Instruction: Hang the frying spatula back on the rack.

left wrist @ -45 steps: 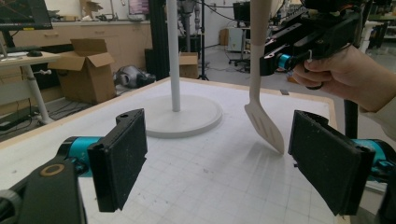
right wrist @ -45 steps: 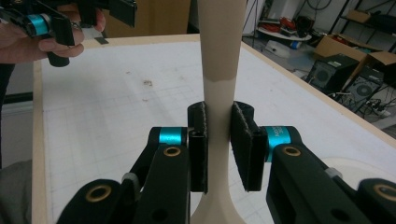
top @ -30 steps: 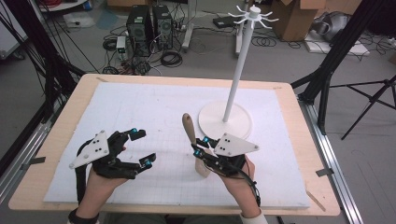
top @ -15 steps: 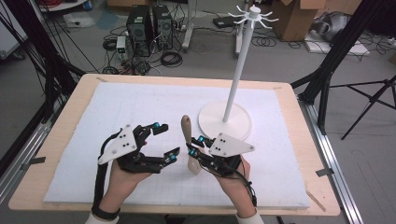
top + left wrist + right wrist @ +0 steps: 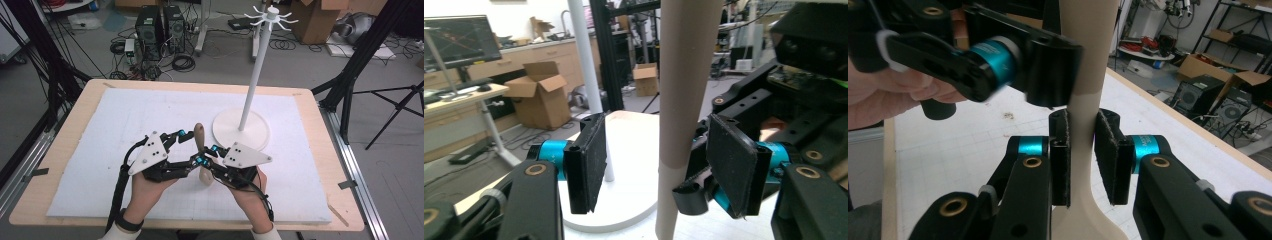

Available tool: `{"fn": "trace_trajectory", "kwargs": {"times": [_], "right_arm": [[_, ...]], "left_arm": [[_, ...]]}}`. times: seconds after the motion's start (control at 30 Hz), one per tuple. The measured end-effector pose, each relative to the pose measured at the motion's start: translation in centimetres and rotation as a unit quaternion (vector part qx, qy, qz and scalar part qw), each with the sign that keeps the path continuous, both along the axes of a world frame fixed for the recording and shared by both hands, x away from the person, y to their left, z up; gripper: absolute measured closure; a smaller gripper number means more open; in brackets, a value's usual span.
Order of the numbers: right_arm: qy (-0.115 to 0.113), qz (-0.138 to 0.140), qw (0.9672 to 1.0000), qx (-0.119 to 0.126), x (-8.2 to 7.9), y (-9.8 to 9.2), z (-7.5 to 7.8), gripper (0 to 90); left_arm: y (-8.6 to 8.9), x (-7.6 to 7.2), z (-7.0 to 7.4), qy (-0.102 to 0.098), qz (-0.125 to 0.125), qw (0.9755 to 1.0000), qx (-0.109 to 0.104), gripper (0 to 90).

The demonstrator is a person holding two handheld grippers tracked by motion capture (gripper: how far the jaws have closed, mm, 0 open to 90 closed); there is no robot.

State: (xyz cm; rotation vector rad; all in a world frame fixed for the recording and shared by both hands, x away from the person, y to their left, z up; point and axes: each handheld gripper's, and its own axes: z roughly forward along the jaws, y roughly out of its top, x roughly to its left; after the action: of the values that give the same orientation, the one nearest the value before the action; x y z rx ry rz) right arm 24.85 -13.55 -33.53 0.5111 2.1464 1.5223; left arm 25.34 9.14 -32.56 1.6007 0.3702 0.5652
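The right tongs [image 5: 1080,155] are clamped on the narrow neck of a wooden handle [image 5: 1087,75], one pad against each side, just above the point where the wood flares wider. The handle stands nearly upright between the two hands, its rounded top [image 5: 199,131] rising above both tools in the high view.

The left tongs [image 5: 664,165] stand apart around the same handle, higher up than the right pair. In the left gripper view the handle [image 5: 684,100] passes between the pads, close to the right pad [image 5: 734,170] and well clear of the left pad [image 5: 589,160]; whether it touches the right pad I cannot tell. In the right gripper view one jaw of the left tongs [image 5: 1048,70] sits against or just beside the handle above the clamp.

Both hands rest low over a white mat [image 5: 100,165] that covers the wooden tabletop [image 5: 65,145]. Just beyond the handle stands a white stand [image 5: 252,75] with a round base [image 5: 255,137] and a ring of hooks [image 5: 272,15] at its top; nothing hangs on them. Past the tabletop the floor holds computer towers [image 5: 160,25], cables and cardboard boxes [image 5: 320,20].
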Motion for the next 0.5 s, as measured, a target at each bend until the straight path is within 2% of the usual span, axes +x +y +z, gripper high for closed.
{"fn": "trace_trajectory", "kwargs": {"times": [0.03, 0.1, 0.3, 0.5], "right_arm": [[0.0, 0.0, 1.0, 0.001, -0.01, 0.01, 0.0, 77.4], [-0.001, -0.002, 1.0, 0.003, -0.02, 0.02, 0.01, 77.4], [-0.002, -0.014, 0.9999, 0.004, -0.04, -0.02, 0.04, 77.4], [-0.002, -0.02, 0.9998, 0.005, -0.11, 0.06, 0.03, 77.4]], "left_arm": [[-0.18, 0.03, -0.02, -0.003, 0.005, 1.0, 0.007, 49.3], [-0.38, 0.08, -0.08, -0.003, 0.01, 0.9999, 0.01, 51.2], [-0.67, 0.16, -0.14, -0.006, 0.002, 0.9999, 0.01, 63.0], [-0.74, 0.26, -0.14, -0.002, -0.006, 1.0, 0.003, 64.0]]}}
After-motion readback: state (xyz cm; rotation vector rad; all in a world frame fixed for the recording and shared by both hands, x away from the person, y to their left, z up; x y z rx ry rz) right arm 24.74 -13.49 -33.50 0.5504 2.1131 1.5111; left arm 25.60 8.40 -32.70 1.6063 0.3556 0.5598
